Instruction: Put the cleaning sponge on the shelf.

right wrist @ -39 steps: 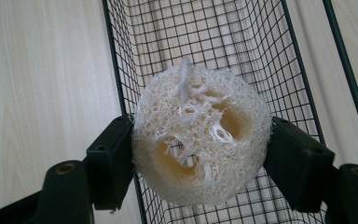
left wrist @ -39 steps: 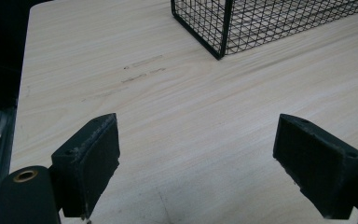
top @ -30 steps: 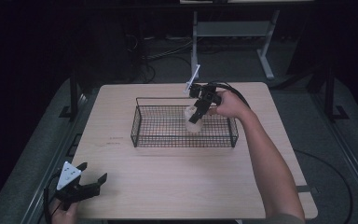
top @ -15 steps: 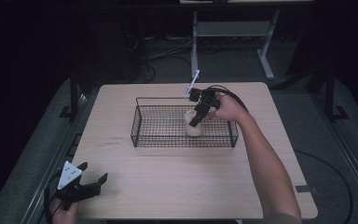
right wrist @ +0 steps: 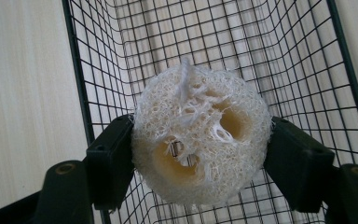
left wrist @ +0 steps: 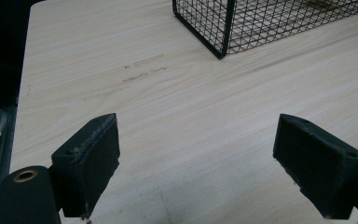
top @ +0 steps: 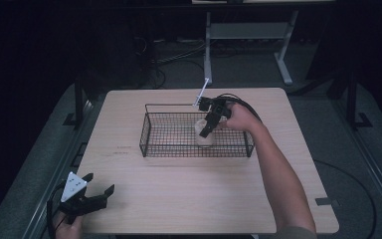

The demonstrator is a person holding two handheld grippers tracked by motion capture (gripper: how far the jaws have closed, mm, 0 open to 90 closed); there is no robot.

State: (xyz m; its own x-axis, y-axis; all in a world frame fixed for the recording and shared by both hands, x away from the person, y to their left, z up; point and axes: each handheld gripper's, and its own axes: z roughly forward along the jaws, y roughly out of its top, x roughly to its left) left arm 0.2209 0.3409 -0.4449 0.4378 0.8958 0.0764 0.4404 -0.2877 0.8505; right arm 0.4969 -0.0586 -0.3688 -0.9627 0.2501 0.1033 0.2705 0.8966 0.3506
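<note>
A pale, fibrous loofah sponge (right wrist: 200, 135) with two round holes sits squeezed between the pads of my right gripper (right wrist: 200, 161). In the high view that right gripper (top: 206, 130) holds the loofah (top: 203, 135) low inside the black wire basket (top: 169, 144), toward its right half. My left gripper (top: 92, 196) rests at the table's near left corner, jaws spread wide with nothing between them. From the left gripper view, bare wood lies between its pads (left wrist: 91, 158) and the basket's corner (left wrist: 223, 44) stands farther off.
The light wooden table (top: 189, 199) drops off on all sides to a dark floor. A grey metal stand (top: 248, 30) and cables sit behind the table. A white stick-like tag (top: 202, 93) rises at the basket's back rim near the right hand.
The right gripper has sunk a little deeper into the basket with the loofah still in it. The left gripper has stayed where it was.
</note>
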